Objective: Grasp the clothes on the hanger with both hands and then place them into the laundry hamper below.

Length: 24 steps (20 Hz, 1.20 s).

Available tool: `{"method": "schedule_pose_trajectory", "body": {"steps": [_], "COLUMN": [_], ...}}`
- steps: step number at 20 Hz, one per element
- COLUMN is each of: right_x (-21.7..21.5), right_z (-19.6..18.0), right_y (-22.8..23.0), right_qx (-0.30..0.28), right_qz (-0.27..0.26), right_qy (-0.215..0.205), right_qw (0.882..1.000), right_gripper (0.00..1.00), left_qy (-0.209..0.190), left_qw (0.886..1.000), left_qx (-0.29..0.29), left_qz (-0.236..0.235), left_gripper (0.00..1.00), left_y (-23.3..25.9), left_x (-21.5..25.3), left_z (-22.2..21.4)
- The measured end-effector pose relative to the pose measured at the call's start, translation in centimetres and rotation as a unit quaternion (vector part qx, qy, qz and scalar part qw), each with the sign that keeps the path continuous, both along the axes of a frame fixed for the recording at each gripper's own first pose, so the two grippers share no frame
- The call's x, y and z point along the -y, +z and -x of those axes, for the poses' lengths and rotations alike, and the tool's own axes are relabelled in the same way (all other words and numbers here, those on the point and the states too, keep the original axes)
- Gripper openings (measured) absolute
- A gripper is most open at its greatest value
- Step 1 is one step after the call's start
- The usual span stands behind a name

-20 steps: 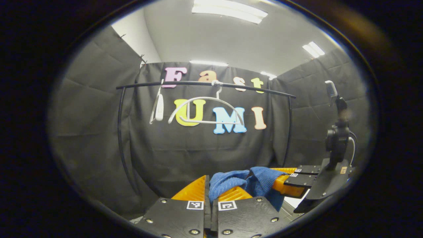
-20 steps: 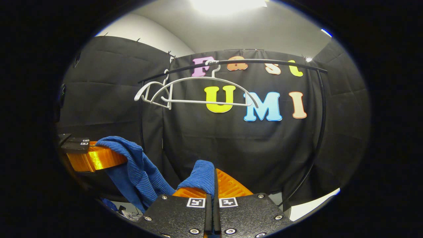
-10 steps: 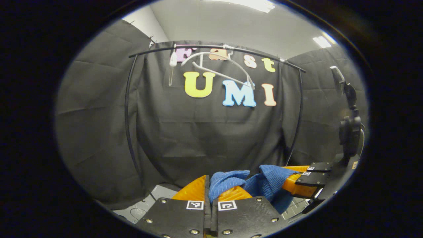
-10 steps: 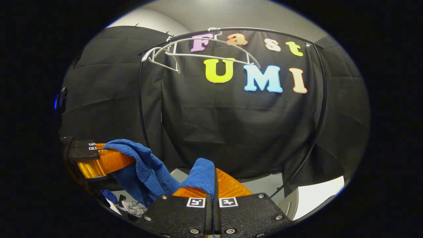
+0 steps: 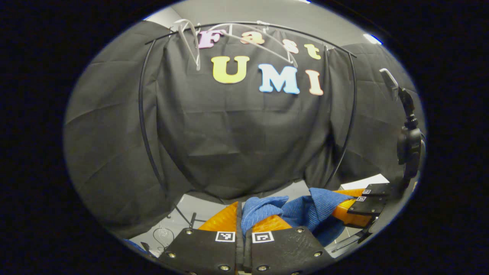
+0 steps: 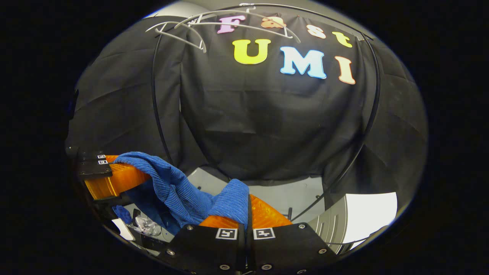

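Between my two tools hangs the cloth (image 6: 179, 191), each tool pinching one end so it sags clear of the bare hangers (image 6: 214, 25) above. Left tool (image 5: 241, 223) and right tool (image 6: 247, 215) are both pressed together on it, ready to lower.

Black rail frame (image 6: 156, 107) and white hangers (image 6: 229, 23) ahead, open floor (image 6: 282, 194) below.
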State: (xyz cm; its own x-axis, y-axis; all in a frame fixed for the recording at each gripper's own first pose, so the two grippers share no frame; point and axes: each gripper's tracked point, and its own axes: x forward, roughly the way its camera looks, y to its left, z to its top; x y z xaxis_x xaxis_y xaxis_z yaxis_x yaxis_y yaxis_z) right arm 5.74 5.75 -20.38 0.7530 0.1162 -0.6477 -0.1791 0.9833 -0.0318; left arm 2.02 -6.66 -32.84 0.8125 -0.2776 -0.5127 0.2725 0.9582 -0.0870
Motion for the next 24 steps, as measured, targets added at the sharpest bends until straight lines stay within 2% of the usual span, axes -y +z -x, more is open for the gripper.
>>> {"method": "schedule_pose_trajectory", "body": {"steps": [7, 12, 14, 15, 16, 17, 19, 21, 24], "right_x": [0.9, 0.3, 0.5, 0.3, 0.4, 0.5, 0.1, -0.4, -0.4], "right_z": [1.5, 2.2, 2.6, 2.7, 3.2, 3.2, 3.1, 2.8, 2.1], "right_y": [-1.2, -2.7, -3.0, -3.1, -3.4, -3.6, -3.5, -3.2, -2.6], "right_qx": [-0.081, -0.126, -0.141, -0.150, -0.156, -0.159, -0.157, -0.144, -0.122], "right_qz": [0.016, 0.023, 0.027, 0.020, 0.016, 0.015, 0.008, 0.000, 0.002], "right_qy": [0.001, -0.002, -0.007, -0.010, -0.013, -0.016, -0.016, -0.012, -0.007], "right_qw": [0.997, 0.992, 0.990, 0.988, 0.988, 0.987, 0.987, 0.989, 0.992], "right_gripper": [0.02, 0.02, 0.04, 0.05, 0.08, 0.09, 0.14, 0.47, 0.98], "left_qy": [0.010, 0.004, 0.005, 0.006, 0.008, 0.006, 0.008, 0.016, 0.025], "left_qw": [0.994, 0.987, 0.984, 0.984, 0.984, 0.984, 0.986, 0.987, 0.989], "left_qx": [-0.103, -0.149, -0.162, -0.166, -0.168, -0.165, -0.153, -0.141, -0.131], "left_qz": [-0.043, -0.063, -0.066, -0.066, -0.066, -0.063, -0.063, -0.070, -0.070], "left_gripper": [0.00, 0.01, 0.06, 0.01, 0.10, 0.14, 0.50, 0.86, 0.87], "left_y": [-10.1, -13.5, -14.7, -14.9, -15.0, -14.8, -13.8, -13.5, -12.8], "left_x": [-0.6, -2.3, -2.5, -2.7, -2.9, -2.7, -2.8, -3.5, -3.9], "left_z": [2.3, 5.1, 5.5, 5.6, 5.6, 5.5, 5.1, 4.8, 4.7]}}
